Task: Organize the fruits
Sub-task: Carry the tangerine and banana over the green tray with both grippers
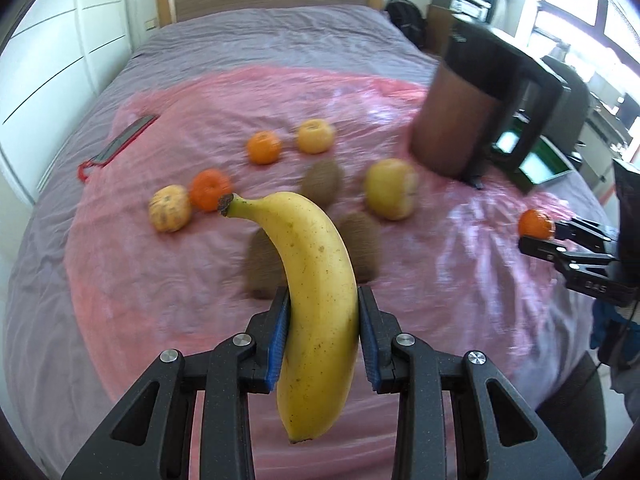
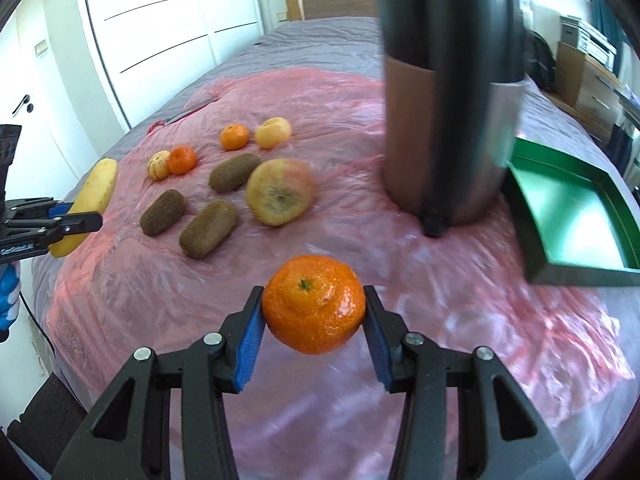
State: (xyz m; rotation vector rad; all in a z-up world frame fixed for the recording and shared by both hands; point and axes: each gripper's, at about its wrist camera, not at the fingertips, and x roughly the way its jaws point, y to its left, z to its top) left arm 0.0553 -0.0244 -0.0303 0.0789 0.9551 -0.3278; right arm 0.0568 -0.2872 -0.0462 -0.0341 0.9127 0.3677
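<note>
My left gripper [image 1: 323,320] is shut on a yellow banana [image 1: 316,280], held above the pink plastic sheet [image 1: 160,280]; the same gripper [image 2: 86,216] and banana [image 2: 94,192] show at the left of the right wrist view. My right gripper [image 2: 314,312] is shut on a mandarin [image 2: 314,304], lifted off the sheet; it appears at the right edge of the left wrist view [image 1: 540,240] with that mandarin [image 1: 536,224]. On the sheet lie three kiwis [image 2: 208,228], an apple [image 2: 279,191], two more mandarins [image 2: 182,159] and two pale yellow fruits [image 2: 273,132].
A tall dark and brown cylindrical container [image 2: 448,112] with a handle stands on the bed at the right. A green tray [image 2: 576,216] lies beside it. A flat red-edged object [image 1: 124,140] lies at the sheet's far left. A white wardrobe [image 2: 168,20] stands beyond the bed.
</note>
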